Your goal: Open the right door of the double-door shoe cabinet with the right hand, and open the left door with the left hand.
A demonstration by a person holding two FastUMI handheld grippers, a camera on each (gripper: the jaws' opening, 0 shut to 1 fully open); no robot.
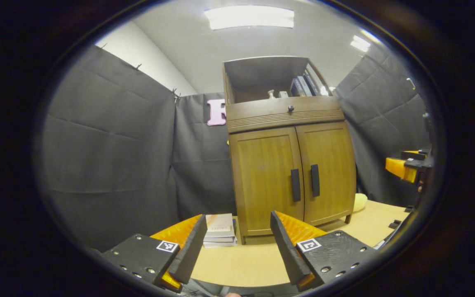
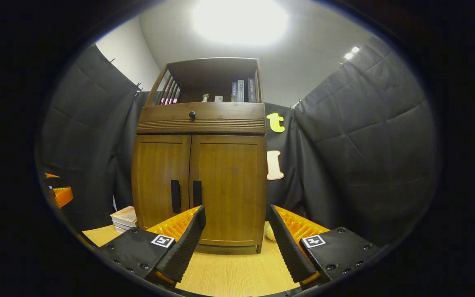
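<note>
A brown wooden shoe cabinet (image 1: 291, 173) (image 2: 200, 181) stands on a light wooden table, both doors closed. Its left door (image 1: 267, 181) (image 2: 159, 181) and right door (image 1: 329, 173) (image 2: 231, 189) each carry a dark vertical handle (image 1: 295, 185) (image 1: 315, 180) (image 2: 175, 196) (image 2: 197, 193) near the centre seam. My left gripper (image 1: 237, 235) is open, well short of the cabinet, in front of its left door. My right gripper (image 2: 237, 231) is open too, in front of the right door, apart from it. The right gripper also shows at the far right of the left gripper view (image 1: 406, 167).
A drawer with a round knob (image 1: 290, 109) (image 2: 191, 114) sits above the doors, and an open shelf with books (image 1: 303, 86) (image 2: 243, 90) tops the cabinet. A stack of books (image 1: 220, 229) (image 2: 125, 218) lies left of the cabinet. A pale yellow object (image 1: 360, 202) lies at its right foot.
</note>
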